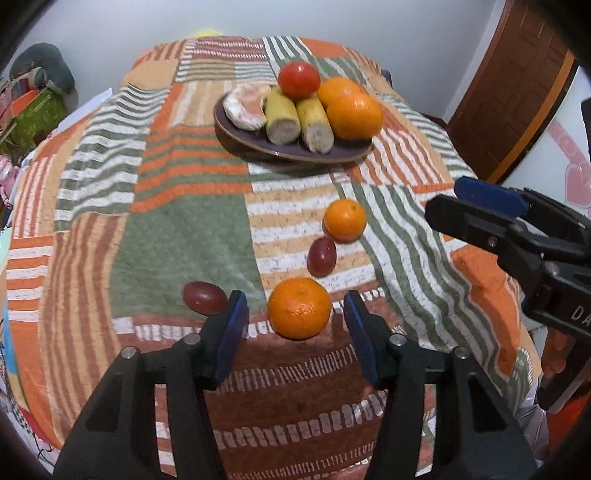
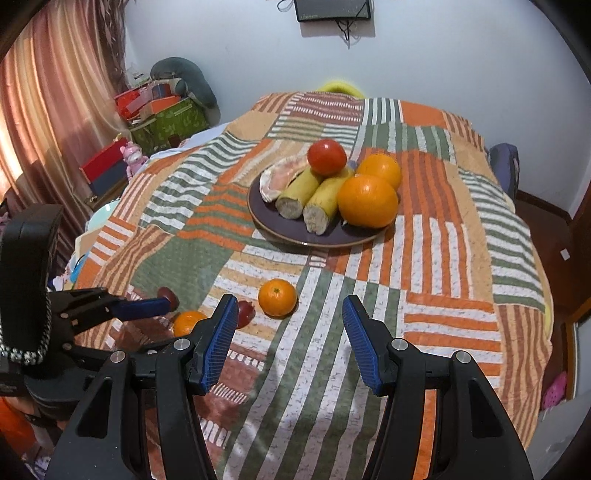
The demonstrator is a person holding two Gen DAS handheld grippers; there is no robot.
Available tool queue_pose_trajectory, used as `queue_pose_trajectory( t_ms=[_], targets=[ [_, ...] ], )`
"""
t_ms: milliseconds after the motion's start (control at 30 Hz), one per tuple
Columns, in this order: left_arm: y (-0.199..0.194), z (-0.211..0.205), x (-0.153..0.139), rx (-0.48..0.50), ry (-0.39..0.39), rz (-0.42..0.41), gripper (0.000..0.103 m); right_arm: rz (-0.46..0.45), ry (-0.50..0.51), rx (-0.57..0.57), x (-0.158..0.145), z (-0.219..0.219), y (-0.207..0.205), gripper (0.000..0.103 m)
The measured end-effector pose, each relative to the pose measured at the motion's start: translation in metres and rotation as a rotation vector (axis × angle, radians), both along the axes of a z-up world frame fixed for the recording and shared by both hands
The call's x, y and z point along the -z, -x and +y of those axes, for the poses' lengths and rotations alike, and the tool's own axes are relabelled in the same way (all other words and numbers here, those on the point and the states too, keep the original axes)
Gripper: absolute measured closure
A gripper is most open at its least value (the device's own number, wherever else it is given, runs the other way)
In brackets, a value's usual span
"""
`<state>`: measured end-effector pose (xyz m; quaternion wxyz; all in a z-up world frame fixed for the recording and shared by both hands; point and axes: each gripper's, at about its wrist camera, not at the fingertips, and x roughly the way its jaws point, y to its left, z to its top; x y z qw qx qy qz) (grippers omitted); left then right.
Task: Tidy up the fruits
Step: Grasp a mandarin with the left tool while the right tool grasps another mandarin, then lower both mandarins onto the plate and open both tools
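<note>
Loose fruit on the quilted bed, both hand-held grippers spread apart.

The left hand-held gripper (image 1: 295,317) brackets a mandarin (image 1: 298,308) near the bed's (image 1: 184,240) front edge without touching; the right hand-held gripper (image 2: 290,321) hovers empty. The loaded plate (image 1: 258,142) sits mid-bed.

patchwork striped blanket (image 2: 443,266), curtain (image 2: 55,110), green box (image 2: 173,122)

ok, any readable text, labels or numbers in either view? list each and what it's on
"DA": white letters on the black body of the right gripper, left wrist view; cut off by the frame edge, the rest not visible.
Boxes by the curtain: any print too small and blurred to read.
Wall-mounted dark device: nothing legible.
Nothing else readable.
</note>
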<state>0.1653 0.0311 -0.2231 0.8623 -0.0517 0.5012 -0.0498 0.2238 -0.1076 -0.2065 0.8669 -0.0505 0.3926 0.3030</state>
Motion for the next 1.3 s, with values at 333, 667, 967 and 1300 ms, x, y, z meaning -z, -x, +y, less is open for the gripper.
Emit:
queue_pose_trajectory(
  t_ms=[333, 667, 967, 1300],
  targets=[
    [-0.009, 0.001, 0.006, 0.011, -0.018, -0.021, 0.066, 0.052, 0.007, -0.029, 0.021, 0.012, -0.013, 0.048],
    [-0.017, 0.022, -0.016, -0.028, -0.061, -0.111, 0.066, 0.101, 0.027, -0.047, 0.042, 0.033, -0.030, 0.058],
    [-0.025, 0.029, -0.009, -0.040, -0.049, -0.099, 0.066, 0.139, 0.004, -0.072, 0.048, 0.038, -0.037, 0.071],
    [-0.035, 0.027, -0.023, -0.037, -0.044, -0.142, 0.066, 0.069, -0.014, -0.048, 0.028, 0.030, -0.040, 0.071]
  ],
)
